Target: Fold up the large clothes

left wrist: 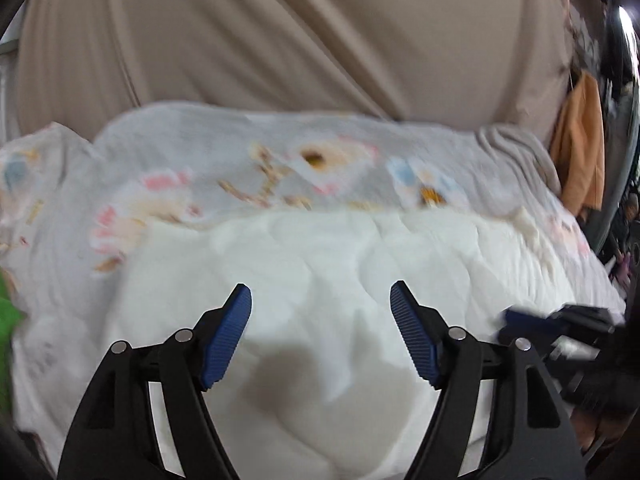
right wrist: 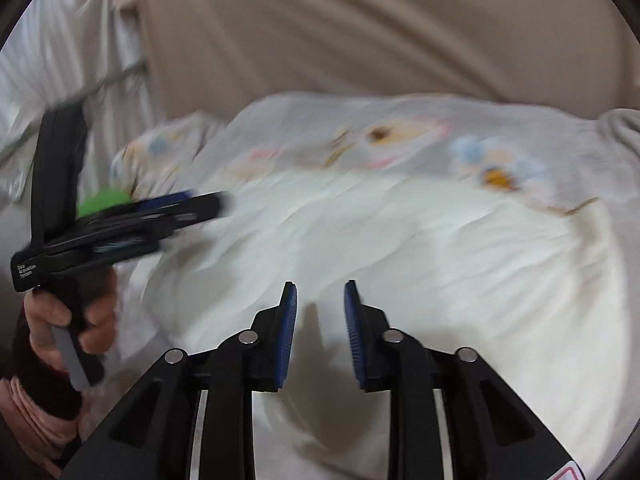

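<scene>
From the left wrist, the left gripper gapes wide and empty above the soft, light white garment on the printed bedsheet; from the right wrist, the right gripper stands narrowly parted, nothing between, so pinching a limp edge or corner looks best.

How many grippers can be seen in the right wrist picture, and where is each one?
2. The right gripper is at the bottom centre, above the white garment. The left gripper is at the left edge, held sideways by a hand. No more are visible.
</scene>
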### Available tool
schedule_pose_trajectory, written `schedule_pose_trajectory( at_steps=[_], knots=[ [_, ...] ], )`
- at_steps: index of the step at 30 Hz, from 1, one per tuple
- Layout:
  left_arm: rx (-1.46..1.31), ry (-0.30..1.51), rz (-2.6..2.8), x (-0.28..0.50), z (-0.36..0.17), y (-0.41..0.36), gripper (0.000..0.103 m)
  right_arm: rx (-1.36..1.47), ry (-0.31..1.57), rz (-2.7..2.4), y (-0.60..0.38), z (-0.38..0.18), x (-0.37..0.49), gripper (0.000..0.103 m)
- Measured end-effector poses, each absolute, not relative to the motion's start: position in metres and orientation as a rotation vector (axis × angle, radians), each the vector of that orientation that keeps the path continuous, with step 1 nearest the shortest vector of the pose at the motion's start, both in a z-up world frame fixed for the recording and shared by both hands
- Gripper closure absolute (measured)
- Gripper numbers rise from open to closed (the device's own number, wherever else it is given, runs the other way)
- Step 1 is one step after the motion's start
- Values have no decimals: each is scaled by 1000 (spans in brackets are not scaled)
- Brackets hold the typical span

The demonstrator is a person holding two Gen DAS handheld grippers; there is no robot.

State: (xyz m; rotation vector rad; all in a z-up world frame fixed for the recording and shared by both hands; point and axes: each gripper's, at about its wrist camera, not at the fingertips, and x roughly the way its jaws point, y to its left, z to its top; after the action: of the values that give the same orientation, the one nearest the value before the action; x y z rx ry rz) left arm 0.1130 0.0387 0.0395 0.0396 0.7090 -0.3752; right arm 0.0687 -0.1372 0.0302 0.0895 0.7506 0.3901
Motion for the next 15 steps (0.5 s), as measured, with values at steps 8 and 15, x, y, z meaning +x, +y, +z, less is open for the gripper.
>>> schedule_pose_trajectory(
  at_steps=[8, 15],
  knots=[
    [87, 749, -306, 100, -2, 20, 33, 233, 770, 147, -223, 3, 58, 96],
    [88, 750, -296, 97, -8, 22, 33, 409, 757, -87, -319, -21, 16, 103]
  ],
)
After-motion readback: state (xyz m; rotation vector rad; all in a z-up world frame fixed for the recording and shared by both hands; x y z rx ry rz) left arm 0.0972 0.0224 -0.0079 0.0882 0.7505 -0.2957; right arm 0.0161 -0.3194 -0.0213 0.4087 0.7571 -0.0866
